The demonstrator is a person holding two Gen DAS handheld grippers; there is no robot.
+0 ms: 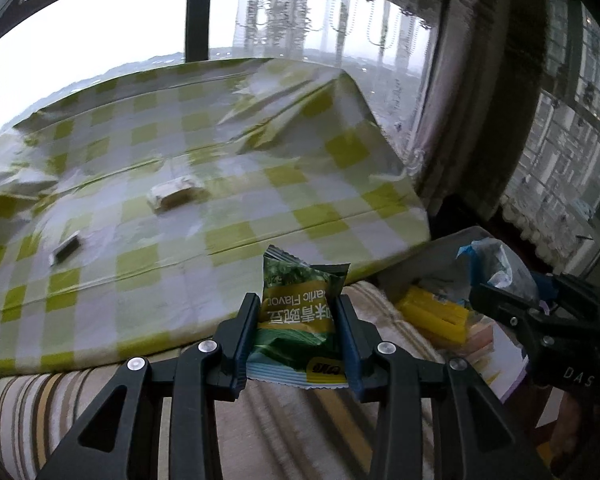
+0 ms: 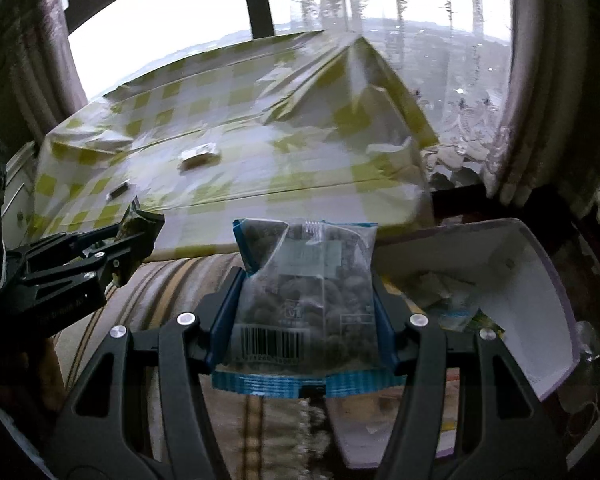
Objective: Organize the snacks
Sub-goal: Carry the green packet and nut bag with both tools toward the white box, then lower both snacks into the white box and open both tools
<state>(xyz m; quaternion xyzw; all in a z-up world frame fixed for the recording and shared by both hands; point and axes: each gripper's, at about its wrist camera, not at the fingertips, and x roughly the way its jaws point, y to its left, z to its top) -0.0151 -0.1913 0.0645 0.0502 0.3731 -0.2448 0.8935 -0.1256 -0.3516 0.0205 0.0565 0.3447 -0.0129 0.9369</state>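
- The left gripper (image 1: 296, 320) is clamped on one green crinkled foil snack packet (image 1: 300, 312), held by its sides so it hangs clear of the striped cushion below.
- The right gripper (image 2: 306, 300) pinches one clear plastic packet with blue sealed edges (image 2: 306, 292), likewise carried.
- Ahead of both, two small wrapped snacks lie on the yellow-checked tablecloth (image 1: 204, 128): a pale packet (image 1: 176, 196) and a dark one (image 1: 66, 252).
- To the right gripper's right sits one white plastic bin (image 2: 540, 280), probably where the snacks are kept.

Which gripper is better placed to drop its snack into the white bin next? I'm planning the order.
Probably the right gripper. Its clear snack bag hangs right beside the white bin; the left gripper, with the green packet, sits farther from it.
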